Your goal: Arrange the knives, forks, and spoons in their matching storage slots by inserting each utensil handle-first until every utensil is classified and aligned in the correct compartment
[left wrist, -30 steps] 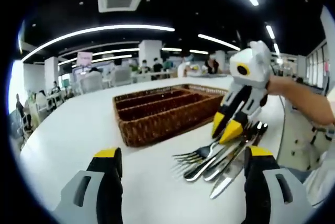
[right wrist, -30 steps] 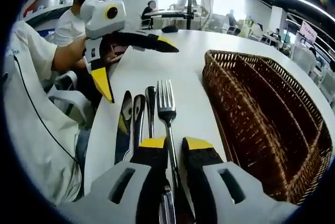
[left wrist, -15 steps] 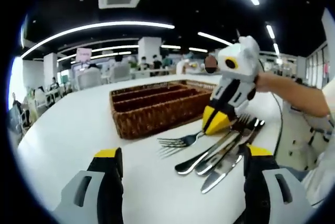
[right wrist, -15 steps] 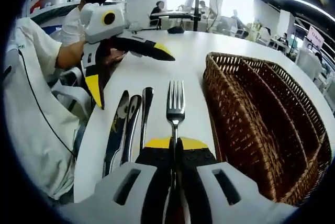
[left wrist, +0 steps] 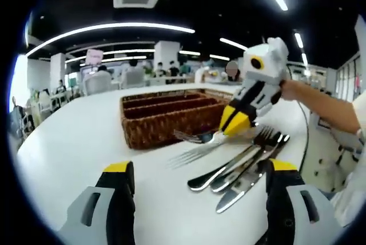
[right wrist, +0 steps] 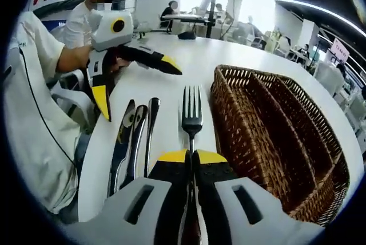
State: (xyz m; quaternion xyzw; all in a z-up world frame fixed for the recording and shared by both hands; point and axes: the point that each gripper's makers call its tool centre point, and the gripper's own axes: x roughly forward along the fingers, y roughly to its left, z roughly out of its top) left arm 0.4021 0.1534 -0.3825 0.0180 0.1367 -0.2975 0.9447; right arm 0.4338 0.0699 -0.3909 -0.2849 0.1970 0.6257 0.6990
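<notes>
Gripping fork (right wrist: pixel 191 118) by handle in right gripper (right wrist: pixel 191 157), tines pointing away, beside wicker tray (right wrist: pixel 269 125). Lying left on white table (right wrist: pixel 171 73): knife (right wrist: pixel 121 145), two spoons (right wrist: pixel 143 133). Hovering beyond, jaws spread: left gripper (right wrist: pixel 134 82).

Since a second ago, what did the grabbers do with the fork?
The right gripper closed its jaws on the fork and lifted it off the table, away from the other cutlery, prongs still pointing forward. The left gripper stayed open and held nothing. The knife and spoons stayed lying side by side, and the basket stayed empty in its place.
</notes>
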